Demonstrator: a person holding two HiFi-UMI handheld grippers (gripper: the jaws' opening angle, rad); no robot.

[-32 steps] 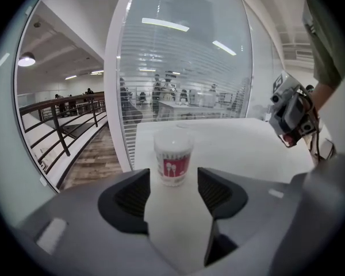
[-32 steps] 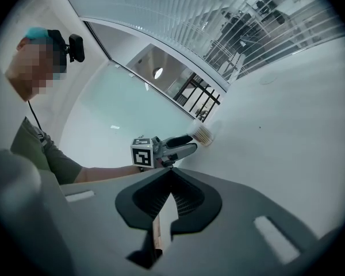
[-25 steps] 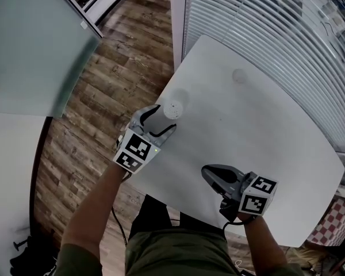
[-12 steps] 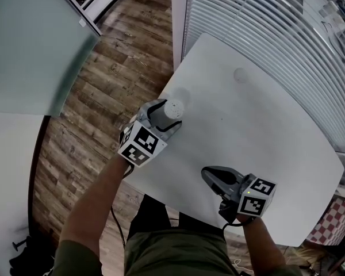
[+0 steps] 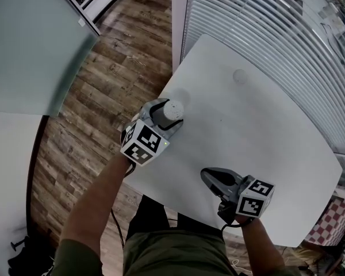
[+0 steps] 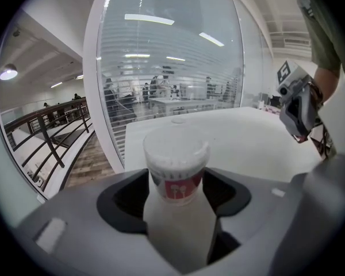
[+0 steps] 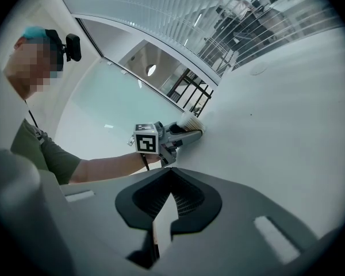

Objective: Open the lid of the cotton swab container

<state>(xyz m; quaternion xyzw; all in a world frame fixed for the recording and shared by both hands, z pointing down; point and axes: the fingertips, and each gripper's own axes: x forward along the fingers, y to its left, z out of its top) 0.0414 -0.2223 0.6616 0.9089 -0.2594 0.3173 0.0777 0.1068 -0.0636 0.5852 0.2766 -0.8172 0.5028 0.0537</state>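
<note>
The cotton swab container (image 5: 172,110) is a clear round tub with a red label and a clear lid (image 6: 176,146); it stands near the white table's left edge. My left gripper (image 5: 163,115) is shut on the container (image 6: 176,180), one jaw pressing on each side below the lid. My right gripper (image 5: 209,178) hovers over the table's near edge, shut with nothing between its jaws (image 7: 171,203). It points toward the left gripper (image 7: 173,134) and the container (image 7: 191,121). The right gripper (image 6: 299,105) also shows in the left gripper view, at the right.
The white table (image 5: 259,148) stands against a glass wall with blinds (image 5: 259,27). A small flat round disc (image 5: 239,75) lies on it at the far side. Wooden floor (image 5: 103,96) lies past the table's left edge, close to the container.
My left gripper has moved forward from just short of the container to around it and has shut on it. The right gripper has hardly moved.
</note>
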